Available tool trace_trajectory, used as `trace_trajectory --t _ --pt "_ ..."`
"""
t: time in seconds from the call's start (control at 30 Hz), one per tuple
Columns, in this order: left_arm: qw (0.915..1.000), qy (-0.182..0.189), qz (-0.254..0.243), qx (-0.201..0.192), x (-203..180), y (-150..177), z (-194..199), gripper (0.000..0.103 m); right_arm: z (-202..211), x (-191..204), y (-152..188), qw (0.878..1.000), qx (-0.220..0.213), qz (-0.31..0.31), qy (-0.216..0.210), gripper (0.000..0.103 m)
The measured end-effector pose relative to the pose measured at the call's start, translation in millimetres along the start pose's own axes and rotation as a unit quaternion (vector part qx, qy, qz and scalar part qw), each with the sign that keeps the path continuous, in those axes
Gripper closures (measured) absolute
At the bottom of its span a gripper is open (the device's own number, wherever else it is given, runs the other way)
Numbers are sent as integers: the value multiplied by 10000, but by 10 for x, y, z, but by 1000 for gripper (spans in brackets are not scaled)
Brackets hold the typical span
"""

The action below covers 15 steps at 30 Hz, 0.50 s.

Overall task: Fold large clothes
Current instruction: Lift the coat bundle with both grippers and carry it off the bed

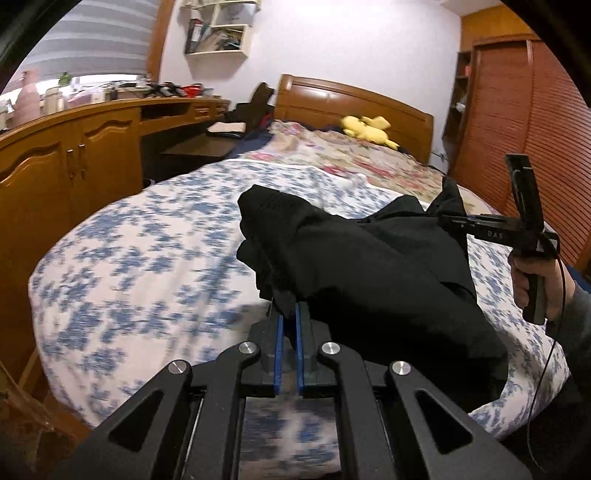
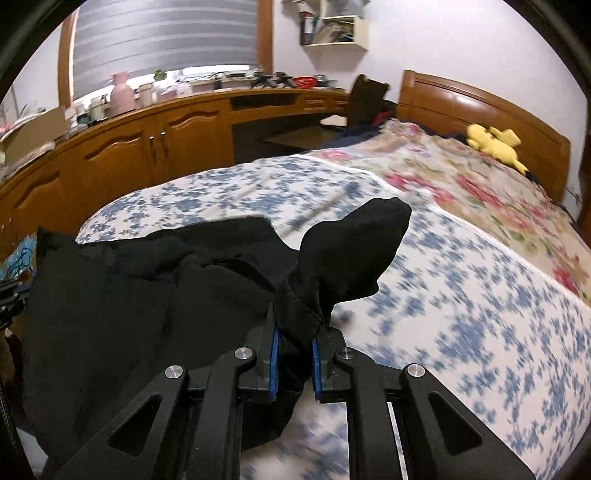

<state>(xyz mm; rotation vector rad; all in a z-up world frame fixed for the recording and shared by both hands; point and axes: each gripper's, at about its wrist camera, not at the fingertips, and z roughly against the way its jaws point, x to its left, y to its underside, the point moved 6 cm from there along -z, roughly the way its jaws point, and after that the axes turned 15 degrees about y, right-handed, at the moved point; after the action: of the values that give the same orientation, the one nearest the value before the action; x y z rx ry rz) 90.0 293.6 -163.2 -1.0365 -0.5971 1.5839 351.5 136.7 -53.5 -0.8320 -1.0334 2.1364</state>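
The black garment [image 1: 369,266] hangs above the blue-flowered bedspread [image 1: 147,258], stretched between both tools. The left gripper [image 1: 289,314] is clenched on a bunched edge of the cloth; its blue pads [image 1: 279,343] stand close together with fabric between them at the tips. The right gripper [image 2: 294,332] grips another bunched corner, the cloth filling the gap between its pads [image 2: 274,365]. In the left wrist view the right gripper [image 1: 448,218] appears at 3 o'clock, held by a hand [image 1: 543,284], with fabric trailing from it.

Surroundings: a wooden cabinet run [image 1: 74,155] lines the bed from 9 to 11 o'clock. A dark chair [image 2: 365,99] stands at 12 o'clock near the wooden headboard [image 1: 354,103]. A yellow plush toy [image 1: 367,129] lies on the floral quilt [image 1: 369,158] at 1 o'clock. A slatted wooden door [image 1: 535,129] bounds the bed at 2 o'clock. A wall shelf [image 2: 334,26] hangs at 12 o'clock.

The bedspread lies bare from 9 to 12 o'clock beyond the garment.
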Motion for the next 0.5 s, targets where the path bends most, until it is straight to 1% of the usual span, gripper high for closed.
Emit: trace_trajectory --t 0.23,0.33,0.5 --pt "9987 -472 108 -186 508 -86 282 97 -170 608 -410 9988 -146 404 -222 90" --pt "9973 -668 94 -296 690 -186 431 97 -268 874 -606 9978 -194 569 -275 90" --pt "9936 -1025 -5 -466 976 -386 658 97 -432 1193 -941 9962 -318 748 -297 90"
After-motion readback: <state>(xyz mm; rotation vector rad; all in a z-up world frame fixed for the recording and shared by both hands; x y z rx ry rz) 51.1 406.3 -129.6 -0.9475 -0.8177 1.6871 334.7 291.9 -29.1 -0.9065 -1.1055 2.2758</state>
